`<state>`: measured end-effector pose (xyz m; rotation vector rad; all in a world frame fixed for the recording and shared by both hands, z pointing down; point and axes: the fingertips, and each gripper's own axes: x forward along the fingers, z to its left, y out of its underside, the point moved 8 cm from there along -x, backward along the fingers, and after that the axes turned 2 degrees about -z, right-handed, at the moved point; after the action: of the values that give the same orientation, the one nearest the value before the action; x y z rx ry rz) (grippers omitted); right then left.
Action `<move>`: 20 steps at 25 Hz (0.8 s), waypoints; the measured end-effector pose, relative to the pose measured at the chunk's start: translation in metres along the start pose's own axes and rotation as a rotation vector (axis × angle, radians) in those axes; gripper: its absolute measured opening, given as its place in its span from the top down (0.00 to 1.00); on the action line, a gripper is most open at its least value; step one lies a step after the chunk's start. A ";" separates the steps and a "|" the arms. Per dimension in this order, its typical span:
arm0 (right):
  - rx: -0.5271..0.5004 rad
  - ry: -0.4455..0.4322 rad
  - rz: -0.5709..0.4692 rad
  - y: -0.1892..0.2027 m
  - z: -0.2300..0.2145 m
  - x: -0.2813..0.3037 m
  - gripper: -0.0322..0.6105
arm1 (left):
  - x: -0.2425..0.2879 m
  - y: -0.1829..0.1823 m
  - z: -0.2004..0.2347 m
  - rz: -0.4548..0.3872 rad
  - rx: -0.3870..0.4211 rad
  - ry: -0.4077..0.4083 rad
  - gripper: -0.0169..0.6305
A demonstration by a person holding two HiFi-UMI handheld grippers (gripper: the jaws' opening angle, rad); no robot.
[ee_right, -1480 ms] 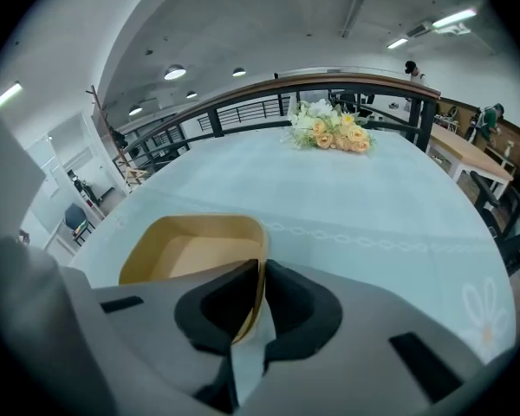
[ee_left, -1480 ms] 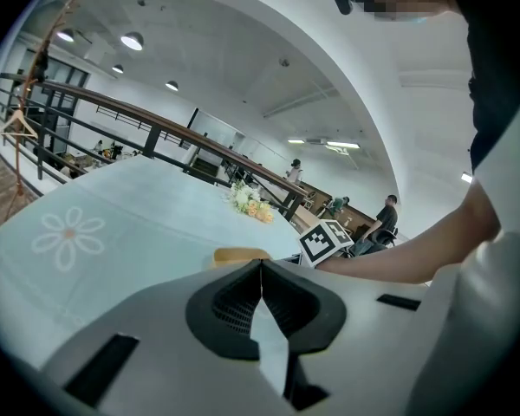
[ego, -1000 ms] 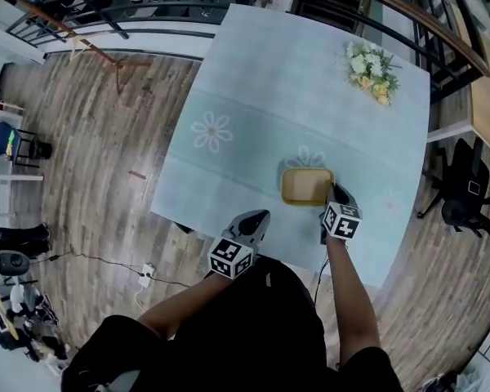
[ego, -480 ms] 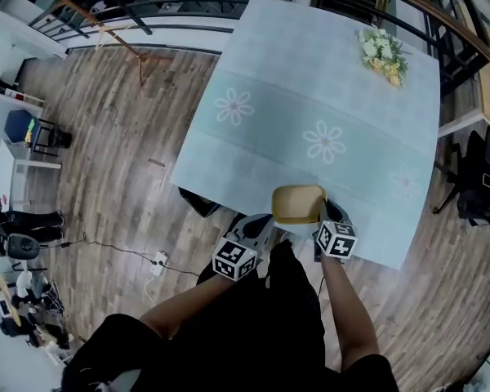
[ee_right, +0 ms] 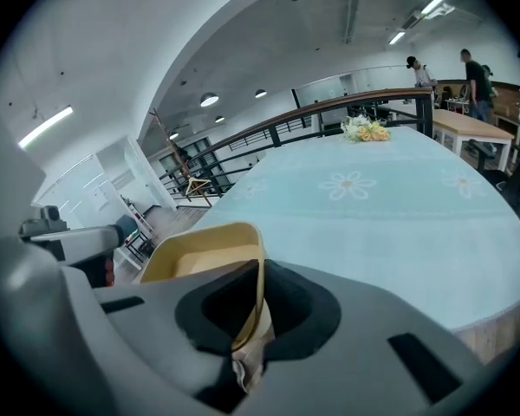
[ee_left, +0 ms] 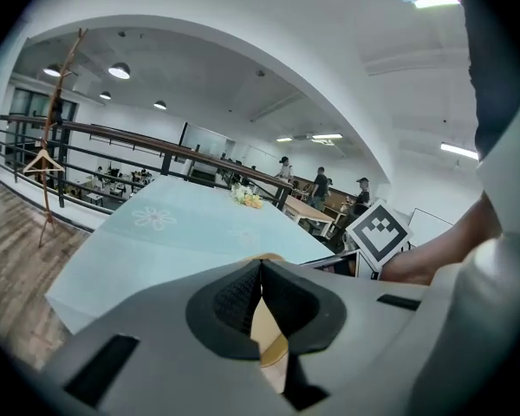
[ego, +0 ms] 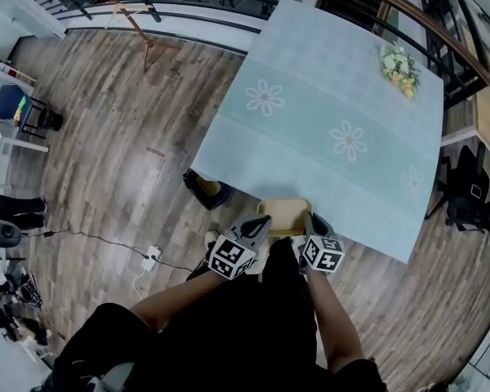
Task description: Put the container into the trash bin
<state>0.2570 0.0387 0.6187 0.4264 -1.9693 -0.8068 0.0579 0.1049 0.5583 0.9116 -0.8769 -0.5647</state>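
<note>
The container (ego: 284, 212) hangs just past the counter's (ego: 327, 96) near edge, over the wooden floor (ego: 106, 162), carried between both grippers. The right gripper's (ego: 312, 221) fingers are pinched narrow on its right wall, with the rim standing up between the pads. The left gripper's (ego: 260, 223) fingers are likewise closed on the opposite rim.

It is a shallow, tan-yellow tray with rounded corners and a thin, matte wall that looks light and bendable. Held by two thin edges, it could buckle or slip free if the hands drift apart or twist against each other, and a tilt would spill whatever lies in it.

What may be the trash bin (ego: 206, 189), a dark open-topped shape beside the counter's near-left corner, is too small to be sure of. Letting go short of it would drop the tray on the planks.
</note>
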 end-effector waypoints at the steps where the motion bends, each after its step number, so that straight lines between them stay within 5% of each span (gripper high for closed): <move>1: 0.004 0.011 0.002 0.007 0.017 0.001 0.88 | -0.016 0.002 0.008 -0.010 0.005 0.005 0.95; 7: 0.059 0.062 0.029 0.050 0.130 0.008 0.88 | -0.113 0.016 0.072 -0.052 -0.035 0.050 0.95; 13: 0.162 0.060 0.073 0.088 0.209 0.025 0.88 | -0.181 0.027 0.119 -0.087 -0.053 -0.003 0.95; 20: 0.092 -0.006 0.091 0.086 0.249 0.050 0.88 | -0.213 0.038 0.159 -0.102 -0.132 -0.105 0.95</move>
<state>0.0192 0.1629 0.6226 0.3861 -2.0225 -0.6627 -0.1882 0.2127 0.5560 0.8154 -0.8797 -0.7552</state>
